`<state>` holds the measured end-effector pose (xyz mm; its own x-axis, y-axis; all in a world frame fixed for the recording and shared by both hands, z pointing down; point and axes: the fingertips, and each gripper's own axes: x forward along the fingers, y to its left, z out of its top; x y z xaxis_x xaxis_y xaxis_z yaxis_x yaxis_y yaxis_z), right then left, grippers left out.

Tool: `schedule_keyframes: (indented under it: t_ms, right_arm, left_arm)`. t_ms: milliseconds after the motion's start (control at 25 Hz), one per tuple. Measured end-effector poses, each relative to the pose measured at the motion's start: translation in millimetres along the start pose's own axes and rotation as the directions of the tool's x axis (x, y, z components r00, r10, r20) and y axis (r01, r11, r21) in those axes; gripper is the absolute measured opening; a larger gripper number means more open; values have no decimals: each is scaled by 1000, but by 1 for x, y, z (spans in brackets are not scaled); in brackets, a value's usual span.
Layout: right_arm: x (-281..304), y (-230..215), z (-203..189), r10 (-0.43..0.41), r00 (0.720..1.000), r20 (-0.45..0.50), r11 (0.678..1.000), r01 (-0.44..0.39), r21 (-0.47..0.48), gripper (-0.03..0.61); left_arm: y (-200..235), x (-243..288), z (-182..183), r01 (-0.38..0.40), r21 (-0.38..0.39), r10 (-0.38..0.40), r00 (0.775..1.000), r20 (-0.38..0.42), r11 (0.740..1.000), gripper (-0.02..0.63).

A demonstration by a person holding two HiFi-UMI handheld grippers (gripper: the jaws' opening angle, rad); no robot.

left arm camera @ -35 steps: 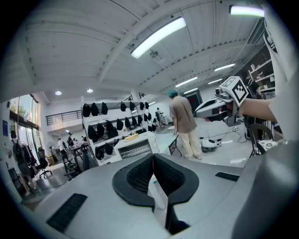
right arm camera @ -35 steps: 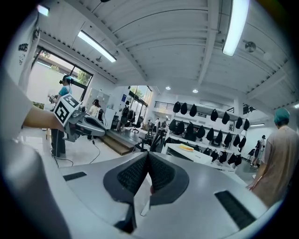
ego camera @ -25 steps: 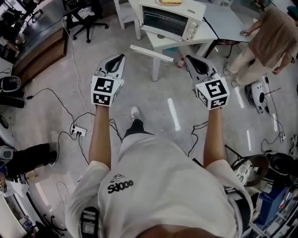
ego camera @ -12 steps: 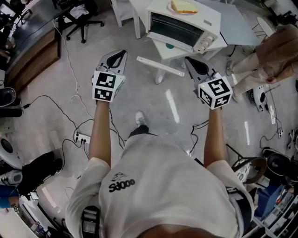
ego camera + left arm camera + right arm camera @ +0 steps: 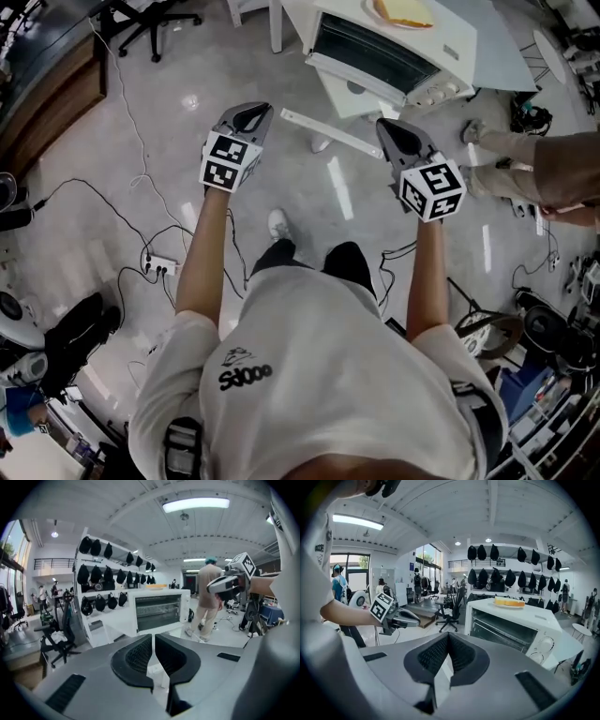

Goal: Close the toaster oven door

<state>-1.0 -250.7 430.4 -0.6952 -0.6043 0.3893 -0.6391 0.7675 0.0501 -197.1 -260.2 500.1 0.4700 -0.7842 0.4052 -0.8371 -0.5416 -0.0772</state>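
A black swivel office chair (image 5: 150,14) stands at far left on the grey polished floor (image 5: 84,159), where a white power strip (image 5: 157,267) lies among black cables. A person in a white T-shirt (image 5: 309,375) looks down on it all. The shirt's black chest lettering is too distorted to read with certainty.

The grey-and-black left gripper (image 5: 264,109) is held out at arm's length with its jaws drawn together to a thin slit and nothing between them. It carries a cube of black-and-white square markers (image 5: 226,159) that bear no readable words.

The white box-shaped toaster oven (image 5: 441,42) sits ahead of and between the two grippers, on a pale counter (image 5: 511,66). Its door appears to hang open, with a white handle bar (image 5: 328,131) jutting toward the person and the wire rack bared. Round knobs (image 5: 441,91) line its right side, their markings too small to read. A yellow slice of bread on a white plate (image 5: 403,11) rests on its top.

The matching right gripper (image 5: 382,125) is also pinched closed and empty, well short of the oven. At far right a second person's trousered legs (image 5: 534,178) cross the floor.
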Motion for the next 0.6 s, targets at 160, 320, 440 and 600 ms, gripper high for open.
schedule_keyframes:
  t_ms: [160,320,440,600]
  right_arm:
    - [36,-16,-21,64,997,-43,998,-63,15,-3]
    - [76,-27,-34,154,987,-38,986,-150,78,-3]
    - [96,-34,-58,222,971,-85,972,-213,97,-3]
    - [119,-46,-84,254,956,-150,966,-243,87,-3]
  left_arm:
    - [5,39,-50,-11,-96,1,995,-102,995,94]
    - [3,77,-91,2,-130,-26,982,-186,992,94]
    - [-11,101,-123,7,-176,-51,968,-244,984,94]
    - [-16,122,-163,-11,-215,-60,946,-319,977,105]
